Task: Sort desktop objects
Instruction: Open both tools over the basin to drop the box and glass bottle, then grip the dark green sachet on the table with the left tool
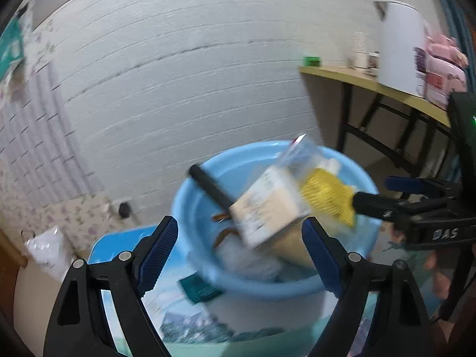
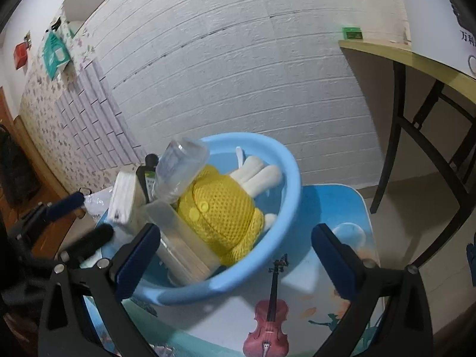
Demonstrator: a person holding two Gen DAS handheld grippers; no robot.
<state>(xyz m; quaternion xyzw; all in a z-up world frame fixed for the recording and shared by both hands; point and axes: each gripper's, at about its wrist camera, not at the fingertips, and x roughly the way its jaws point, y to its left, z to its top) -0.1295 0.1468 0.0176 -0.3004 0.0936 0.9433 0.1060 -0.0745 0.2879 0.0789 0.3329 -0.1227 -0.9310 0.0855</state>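
On the small blue printed table (image 2: 342,205), toward its wall-side edge, sits a light-blue plastic basin (image 2: 285,184) crammed with items: a plush rabbit in a yellow knit jacket (image 2: 221,208), a clear plastic bottle (image 2: 181,166), a white box (image 2: 122,202), a black-capped bottle (image 2: 150,163) and a flat transparent case (image 2: 178,238) (contents blurred in the left wrist view). Left gripper (image 1: 239,247) hovers at the basin's near rim, jaws spread wide, holding nothing. Right gripper (image 2: 235,255) likewise gapes wide and holds nothing, flanking the basin.
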